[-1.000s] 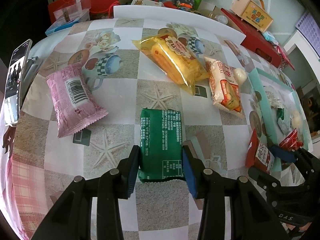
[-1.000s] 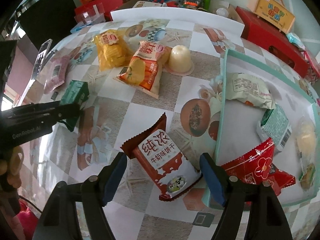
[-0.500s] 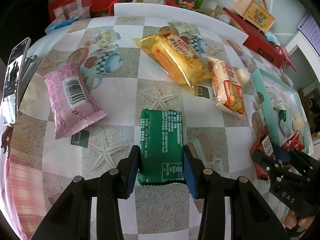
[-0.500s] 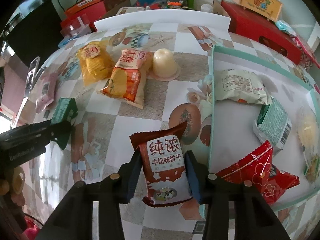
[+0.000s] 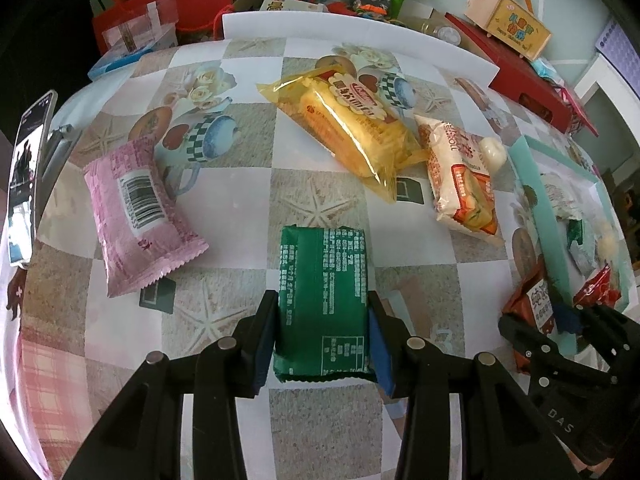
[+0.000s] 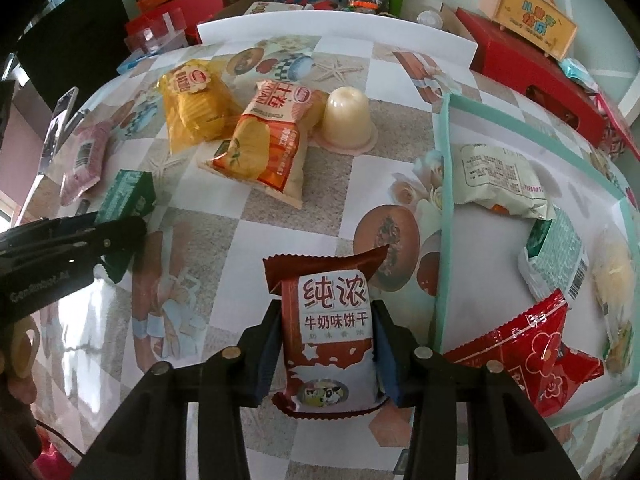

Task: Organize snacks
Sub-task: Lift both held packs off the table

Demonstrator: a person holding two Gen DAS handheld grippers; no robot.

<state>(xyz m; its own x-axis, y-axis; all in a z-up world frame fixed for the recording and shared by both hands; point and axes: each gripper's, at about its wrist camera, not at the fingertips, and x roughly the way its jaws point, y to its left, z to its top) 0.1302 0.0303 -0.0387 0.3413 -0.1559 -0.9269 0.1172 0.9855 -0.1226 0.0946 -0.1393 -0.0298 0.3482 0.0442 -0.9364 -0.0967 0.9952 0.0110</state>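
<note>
The left gripper [image 5: 322,334] was clamped on one green snack pack [image 5: 323,300], its two fingers pressed against the pack's long sides, the pack lying on the patterned tablecloth [image 5: 240,200]. The right gripper [image 6: 326,344] was likewise closed on one brown-red milk biscuit pack [image 6: 328,328], just left of the teal-rimmed tray [image 6: 444,200].

Beyond the left gripper three more packs lay on the cloth: one pink pack [image 5: 136,212] off to the left with its barcode up, one yellow pack [image 5: 348,128] ahead, and one orange-and-white pack [image 5: 460,184] touching the yellow pack's right end. One pale jelly cup [image 6: 346,120] stood upside down beside the orange-and-white pack.

In the tray, the right wrist view showed five items: one pale green pack [image 6: 500,180] at the far end, one green-and-white pack [image 6: 556,252] nearer, one red flower-printed pack [image 6: 528,352] at the near corner, and, along the right side, one yellowish clear-wrapped item [image 6: 612,272] plus another small wrapped item [image 6: 618,348], too blurred to identify.

One phone [image 5: 28,184] stood at the table's left edge.
</note>
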